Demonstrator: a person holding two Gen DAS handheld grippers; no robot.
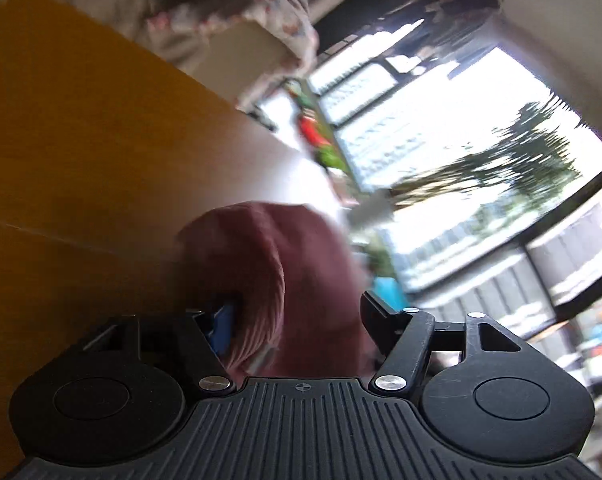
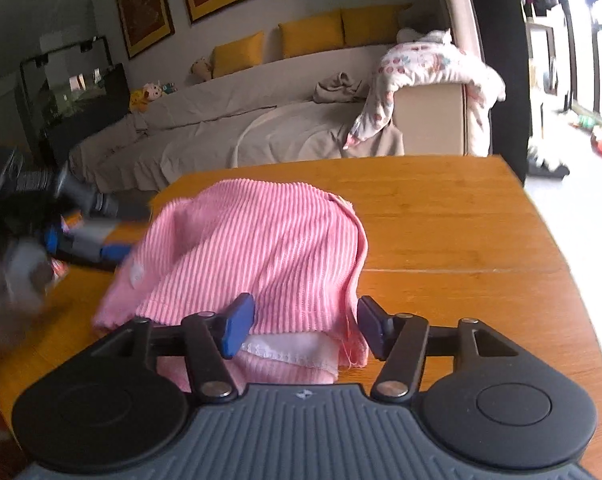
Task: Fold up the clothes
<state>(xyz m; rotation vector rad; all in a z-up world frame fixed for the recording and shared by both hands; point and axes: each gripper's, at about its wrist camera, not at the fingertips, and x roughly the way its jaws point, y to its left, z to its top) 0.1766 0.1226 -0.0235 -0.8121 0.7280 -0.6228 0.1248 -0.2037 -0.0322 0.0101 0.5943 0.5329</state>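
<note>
A pink ribbed garment (image 2: 253,256) lies bunched on the wooden table (image 2: 461,240), its hem with a white inner edge nearest me. My right gripper (image 2: 305,330) is open, its blue pads either side of that near hem, not closed on it. The left gripper (image 2: 101,240) shows blurred at the garment's left edge. In the left wrist view the garment (image 1: 285,272) looks dark red and fills the space between the open fingers of my left gripper (image 1: 297,320); the view is tilted and blurred, and a grip cannot be confirmed.
The table's right and far edges (image 2: 513,176) are close. A sofa (image 2: 261,120) with yellow cushions and a patterned garment (image 2: 429,68) over its arm stands behind. Large windows (image 1: 441,140) fill the left wrist view.
</note>
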